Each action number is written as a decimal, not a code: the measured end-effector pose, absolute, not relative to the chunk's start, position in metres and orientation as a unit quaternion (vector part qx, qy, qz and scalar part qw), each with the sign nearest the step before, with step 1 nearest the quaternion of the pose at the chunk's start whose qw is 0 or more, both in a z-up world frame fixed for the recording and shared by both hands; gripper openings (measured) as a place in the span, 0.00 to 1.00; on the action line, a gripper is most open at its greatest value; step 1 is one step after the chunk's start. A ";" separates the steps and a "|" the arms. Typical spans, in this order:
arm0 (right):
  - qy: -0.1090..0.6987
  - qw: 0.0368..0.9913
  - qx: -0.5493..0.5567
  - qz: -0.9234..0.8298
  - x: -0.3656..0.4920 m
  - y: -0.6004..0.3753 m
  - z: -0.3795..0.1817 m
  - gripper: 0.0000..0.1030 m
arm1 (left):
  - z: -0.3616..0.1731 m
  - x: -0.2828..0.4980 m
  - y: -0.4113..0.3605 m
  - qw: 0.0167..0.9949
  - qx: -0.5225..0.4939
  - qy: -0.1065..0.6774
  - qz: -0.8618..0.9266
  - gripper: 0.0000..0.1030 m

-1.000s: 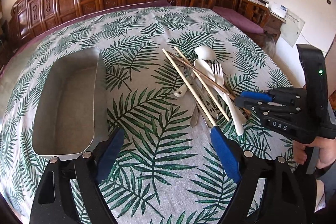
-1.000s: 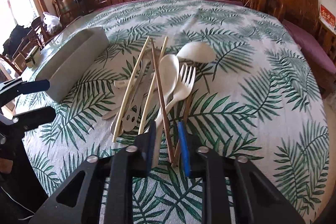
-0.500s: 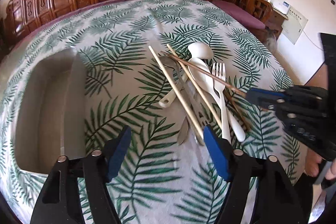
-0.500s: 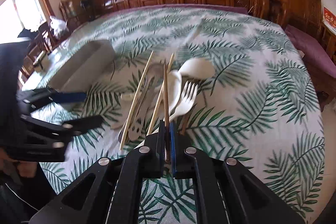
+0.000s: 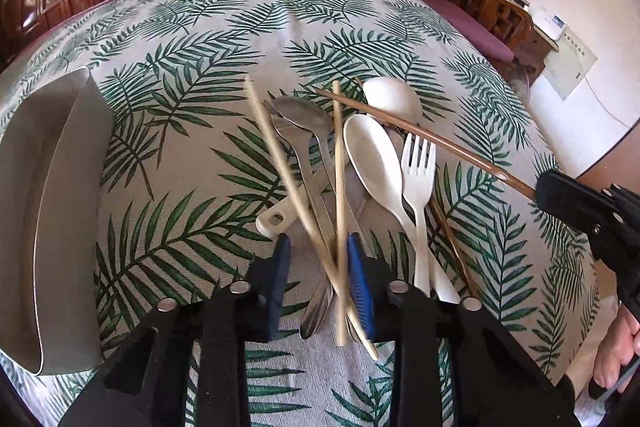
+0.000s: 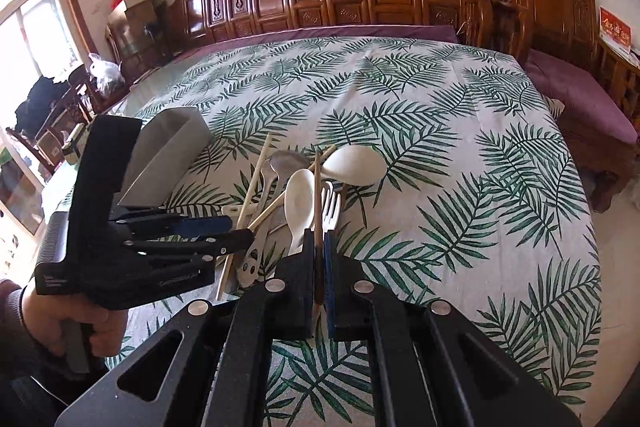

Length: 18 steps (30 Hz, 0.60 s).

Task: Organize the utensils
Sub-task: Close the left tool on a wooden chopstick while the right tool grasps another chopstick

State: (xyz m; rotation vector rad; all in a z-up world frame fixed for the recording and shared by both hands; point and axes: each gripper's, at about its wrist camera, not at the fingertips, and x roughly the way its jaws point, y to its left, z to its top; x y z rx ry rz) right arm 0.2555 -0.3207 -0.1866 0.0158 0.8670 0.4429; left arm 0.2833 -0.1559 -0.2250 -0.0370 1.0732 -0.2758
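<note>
My right gripper is clamped on the dark chopstick, lifted off the pile, while my left gripper is closing around two pale chopsticks — I should pinch both squarely, clear of the metal spoon, before lifting toward the tray.

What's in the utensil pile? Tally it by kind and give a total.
Chopsticks: 4
White spoons: 2
White fork: 1
Metal pieces, partly hidden: 2
Total: 9
</note>
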 end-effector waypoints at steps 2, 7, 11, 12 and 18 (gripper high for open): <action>0.416 0.884 0.009 0.213 0.255 -0.321 -0.185 0.05 | -0.224 0.283 -0.152 0.849 -0.029 0.510 -0.133 0.12; 0.417 0.884 0.006 0.209 0.253 -0.319 -0.183 0.05 | -0.222 0.281 -0.143 0.846 -0.045 0.514 -0.135 0.08; 0.419 0.884 -0.003 0.207 0.247 -0.315 -0.181 0.05 | -0.223 0.277 -0.140 0.843 -0.036 0.520 -0.136 0.08; 0.419 0.884 -0.006 0.205 0.245 -0.314 -0.180 0.05 | -0.223 0.275 -0.141 0.843 -0.035 0.519 -0.136 0.08; 0.419 0.886 -0.014 0.199 0.235 -0.313 -0.178 0.05 | -0.216 0.262 -0.134 0.853 -0.029 0.502 -0.141 0.08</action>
